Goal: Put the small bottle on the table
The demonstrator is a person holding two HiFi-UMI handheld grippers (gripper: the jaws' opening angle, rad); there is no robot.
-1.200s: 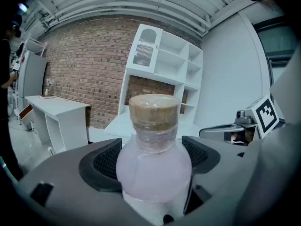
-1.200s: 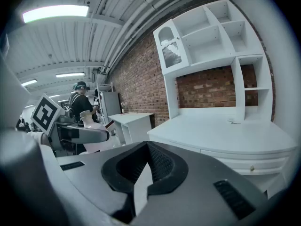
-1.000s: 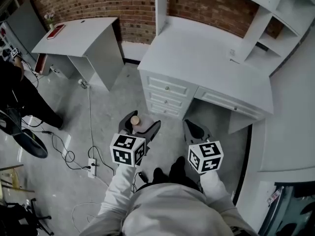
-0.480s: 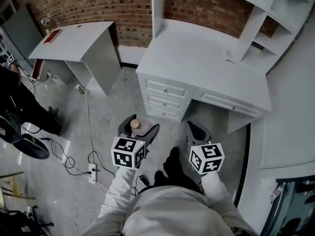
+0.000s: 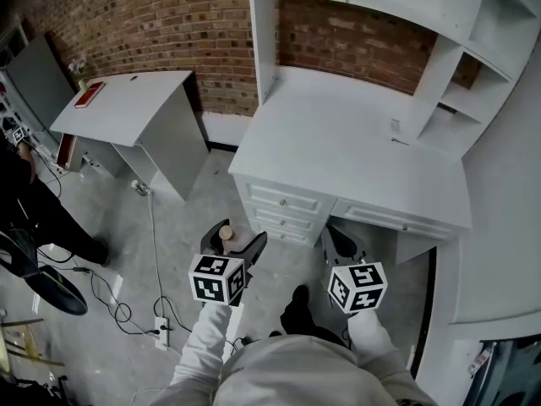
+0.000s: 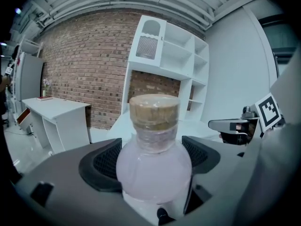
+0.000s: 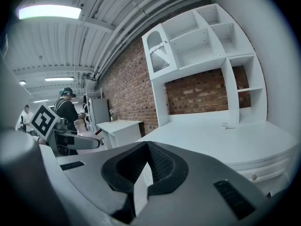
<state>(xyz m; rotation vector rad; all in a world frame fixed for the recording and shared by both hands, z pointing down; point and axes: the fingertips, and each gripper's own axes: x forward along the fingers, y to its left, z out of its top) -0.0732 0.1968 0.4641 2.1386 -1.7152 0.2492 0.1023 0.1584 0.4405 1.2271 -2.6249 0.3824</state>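
Grip: the left gripper (image 5: 239, 237) pinches the small bottle (image 6: 153, 159) at its rounded body, one black ribbed pad (image 6: 106, 160) on each side. The bottle stands upright in the jaws, with pale lilac liquid and a tan cap (image 6: 154, 111) on top.

Position: in the head view the bottle is in the air over the grey floor (image 5: 182, 201). It is in front of the drawer stack (image 5: 283, 211) at the left front corner of the white desk (image 5: 355, 150) and does not touch the desk top.

The right gripper (image 5: 342, 242) has its fingers pressed together with nothing between them. It is held at the desk's front edge, right of the drawer stack, level with the left gripper and apart from it.

Surroundings:
- A shelf unit (image 5: 473, 49) rises along the desk's back and right edges.
- A small pale item (image 5: 395, 127) lies near the desk's back right corner; I cannot tell what it is.
- A brick wall (image 5: 152, 19) stands behind.
- A smaller white table (image 5: 127, 112) stands to the left, with a red object (image 5: 88, 94) near its left back corner.
- A power strip (image 5: 161, 332) and its cable lie on the floor.
- A person in dark clothes (image 5: 34, 201) is at the left edge of the head view
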